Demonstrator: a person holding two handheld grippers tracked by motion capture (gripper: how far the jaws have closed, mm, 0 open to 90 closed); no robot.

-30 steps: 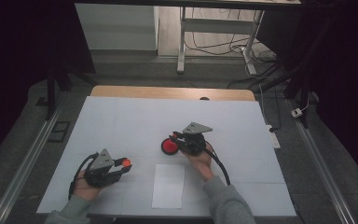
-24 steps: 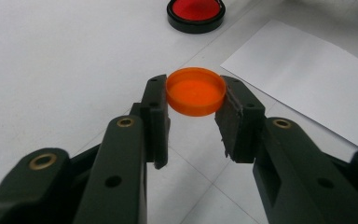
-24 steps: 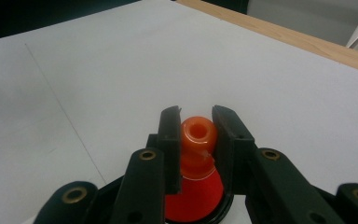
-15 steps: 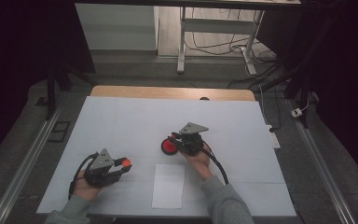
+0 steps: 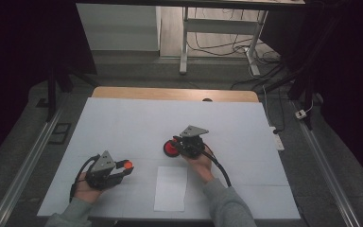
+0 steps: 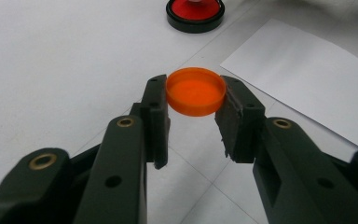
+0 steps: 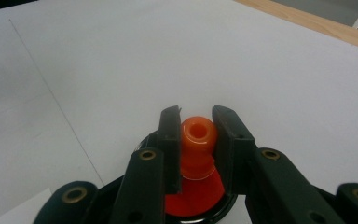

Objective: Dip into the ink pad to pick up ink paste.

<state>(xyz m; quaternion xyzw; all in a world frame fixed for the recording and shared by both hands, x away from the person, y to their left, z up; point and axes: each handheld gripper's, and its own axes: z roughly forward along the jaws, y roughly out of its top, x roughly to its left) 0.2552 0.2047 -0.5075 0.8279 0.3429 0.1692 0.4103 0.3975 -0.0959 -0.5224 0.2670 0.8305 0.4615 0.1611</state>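
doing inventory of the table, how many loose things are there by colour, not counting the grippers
orange: 2, the cap in the left gripper and the stamp in the right gripper
red and black: 1, the round ink pad
white: 1, the sheet of paper
total: 4

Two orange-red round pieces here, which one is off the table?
The flat orange cap, clamped in the left gripper above the surface. The knobbed stamp in the right gripper sits on the red ink pad.
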